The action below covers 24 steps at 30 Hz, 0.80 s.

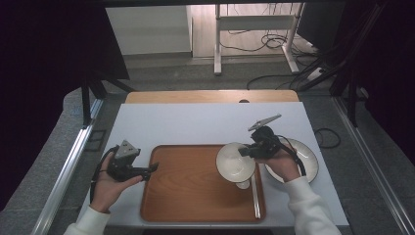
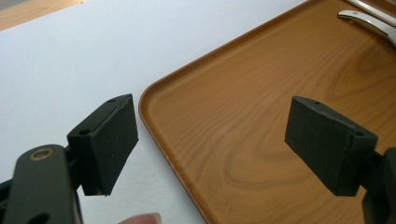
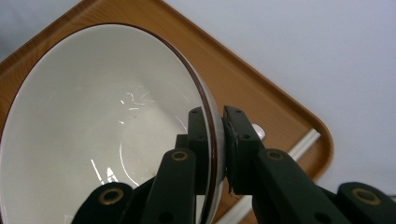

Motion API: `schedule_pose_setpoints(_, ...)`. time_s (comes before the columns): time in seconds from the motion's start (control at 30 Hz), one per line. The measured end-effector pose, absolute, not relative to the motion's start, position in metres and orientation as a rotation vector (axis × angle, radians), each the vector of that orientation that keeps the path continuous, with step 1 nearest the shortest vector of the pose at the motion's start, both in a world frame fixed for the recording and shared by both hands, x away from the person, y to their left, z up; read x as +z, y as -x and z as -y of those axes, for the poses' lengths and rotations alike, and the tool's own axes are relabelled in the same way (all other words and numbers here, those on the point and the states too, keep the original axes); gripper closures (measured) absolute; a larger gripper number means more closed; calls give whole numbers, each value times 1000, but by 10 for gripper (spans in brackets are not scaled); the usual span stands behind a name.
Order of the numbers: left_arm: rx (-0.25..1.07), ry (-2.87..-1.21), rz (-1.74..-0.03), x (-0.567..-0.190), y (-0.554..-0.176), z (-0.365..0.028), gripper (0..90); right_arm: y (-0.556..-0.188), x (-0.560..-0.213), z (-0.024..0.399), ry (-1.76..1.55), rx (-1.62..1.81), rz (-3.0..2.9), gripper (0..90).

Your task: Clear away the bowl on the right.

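We see the right gripper (image 1: 246,152) with its jaws clamped on the rim of a white bowl (image 1: 235,161), held tilted above the wooden tray (image 1: 191,186) near its 3 o'clock edge. A spoon (image 1: 255,193) lies along that edge, and a plate (image 1: 302,159) rests on the table just beyond it. The left gripper (image 1: 150,170) hovers at the tray's 9 o'clock rim, its jaws spread wide with nothing between them.
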State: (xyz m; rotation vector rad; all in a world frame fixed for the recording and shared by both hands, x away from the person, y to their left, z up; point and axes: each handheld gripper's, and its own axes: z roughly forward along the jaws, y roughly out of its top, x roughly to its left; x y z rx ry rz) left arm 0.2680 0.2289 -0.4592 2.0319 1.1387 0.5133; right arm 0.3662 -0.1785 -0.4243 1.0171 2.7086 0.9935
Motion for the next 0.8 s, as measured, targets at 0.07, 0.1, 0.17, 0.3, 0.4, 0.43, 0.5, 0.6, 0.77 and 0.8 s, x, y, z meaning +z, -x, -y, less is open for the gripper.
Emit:
schedule_pose_setpoints(0.07,514,-2031,-1139,-459,-268,-229,166,-366,-425,173,-1004,997,-2721,825)
schedule_pose_setpoints(0.1,515,-2030,-1139,-459,-268,-229,166,-366,-426,170,-998,999,-2724,825)
schedule_pose_setpoints(0.17,516,-2029,-1139,-459,-268,-229,166,-366,-426,164,-990,994,-2730,824)
schedule_pose_setpoints(0.3,515,-2031,-1138,-459,-268,-229,166,-367,-429,156,-974,996,-2748,823)
schedule_pose_setpoints(0.4,513,-2034,-1137,-459,-268,-229,166,-370,-433,151,-975,994,-2758,822)
schedule_pose_setpoints(0.43,513,-2035,-1137,-459,-268,-229,166,-371,-435,150,-978,993,-2759,821)
schedule_pose_setpoints(0.5,513,-2035,-1135,-459,-268,-229,166,-372,-439,147,-990,988,-2766,821)
schedule_pose_setpoints(0.6,513,-2034,-1138,-459,-268,-229,166,-375,-446,144,-997,972,-2781,819)
schedule_pose_setpoints(0.77,509,-2042,-1138,-460,-268,-229,166,-380,-458,139,-1010,924,-2794,815)
schedule_pose_setpoints(0.8,510,-2044,-1137,-460,-268,-229,166,-380,-460,138,-1018,919,-2797,816)
